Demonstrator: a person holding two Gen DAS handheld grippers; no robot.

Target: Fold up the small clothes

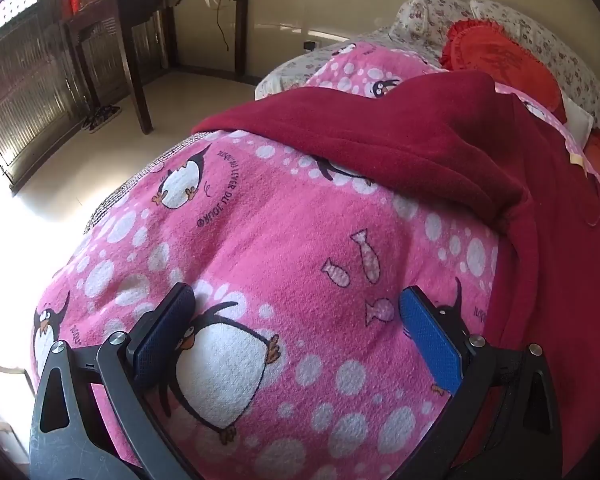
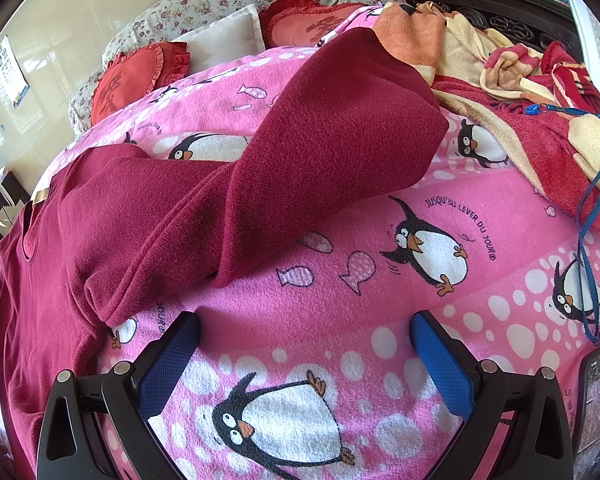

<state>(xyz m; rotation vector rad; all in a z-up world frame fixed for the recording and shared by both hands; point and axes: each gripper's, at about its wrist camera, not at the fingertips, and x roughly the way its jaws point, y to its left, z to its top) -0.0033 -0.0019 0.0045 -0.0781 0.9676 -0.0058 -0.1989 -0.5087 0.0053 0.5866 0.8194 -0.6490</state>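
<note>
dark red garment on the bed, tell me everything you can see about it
The dark red garment is a fleecy, long-sleeved top lying on the pink penguin blanket. Both sleeves look folded in across the body, the nearer one thick and slightly puffed. A small tan label shows at the neck. It has soft creases and is only partly folded. Neither the left gripper nor the right gripper touches it; both hang open over the blanket.

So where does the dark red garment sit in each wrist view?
Left wrist: dark red garment fills the upper right, down the right edge.
Right wrist: it crosses from the left edge to upper centre.
Shared landmark: the red heart-shaped cushion by the floral pillows.
</note>
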